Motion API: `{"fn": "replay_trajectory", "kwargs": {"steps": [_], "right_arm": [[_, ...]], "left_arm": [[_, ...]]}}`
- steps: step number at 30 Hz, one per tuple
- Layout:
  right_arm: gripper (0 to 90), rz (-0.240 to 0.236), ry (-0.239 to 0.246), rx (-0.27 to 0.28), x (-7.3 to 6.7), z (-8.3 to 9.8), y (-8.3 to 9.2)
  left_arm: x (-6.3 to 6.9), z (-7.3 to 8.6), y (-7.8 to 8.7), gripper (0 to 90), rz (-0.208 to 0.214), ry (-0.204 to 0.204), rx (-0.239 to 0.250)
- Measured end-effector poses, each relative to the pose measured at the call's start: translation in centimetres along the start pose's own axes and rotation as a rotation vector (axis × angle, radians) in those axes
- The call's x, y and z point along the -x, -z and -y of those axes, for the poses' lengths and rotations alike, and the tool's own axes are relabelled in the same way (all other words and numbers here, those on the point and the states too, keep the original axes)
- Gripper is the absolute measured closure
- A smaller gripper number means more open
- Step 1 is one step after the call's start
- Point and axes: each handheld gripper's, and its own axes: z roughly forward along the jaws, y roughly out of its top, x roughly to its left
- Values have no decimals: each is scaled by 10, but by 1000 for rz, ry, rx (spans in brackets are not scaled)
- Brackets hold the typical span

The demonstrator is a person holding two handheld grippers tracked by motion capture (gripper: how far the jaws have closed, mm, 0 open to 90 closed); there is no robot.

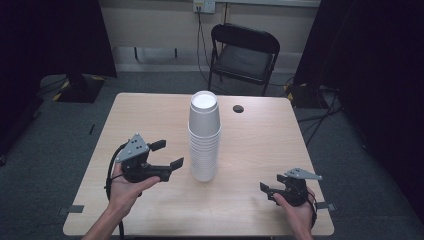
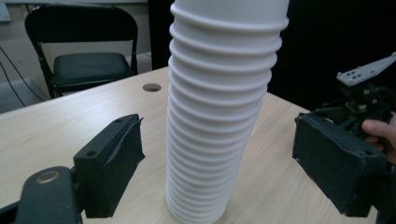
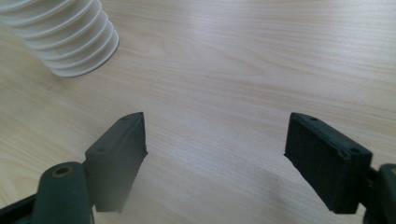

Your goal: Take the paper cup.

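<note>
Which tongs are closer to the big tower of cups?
The left tongs. They point at the cup stack with the stack just ahead between their open jaws; the right tongs sit farther off.

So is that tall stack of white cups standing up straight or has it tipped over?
Upright. The stack of cups stands on its base on the table, topmost cup's open mouth facing up; it leans slightly in the left gripper view.

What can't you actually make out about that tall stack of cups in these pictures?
- Exact cup count: in the high view the stack of cups has rims too small to count.
- Its top: cut off by the upper edge in the left gripper view.
- Most of it: cut off by the corner in the right gripper view.
- Inside the top cup: too small and bright to tell.
</note>
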Motion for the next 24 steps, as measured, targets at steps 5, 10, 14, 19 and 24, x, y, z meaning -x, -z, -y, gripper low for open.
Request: {"fn": "replay_trajectory", "kwargs": {"steps": [5,10,14,19,24], "right_arm": [[195,-5,0,-3,0,0,0],[191,-8,6,-5,0,-1,-1],[191,-8,12,-1,-1,-1,-1],[191,-11,14,1,-2,-1,-1],[192,-15,16,1,-2,-1,-1]], "left_arm": [[3,-11,-4,156,5,-18,16],[9,-25,-9,156,29,-34,27],[12,-37,-13,157,47,-50,32],[14,-50,-17,157,54,-49,46],[12,-63,-20,156,65,-55,51]]}}
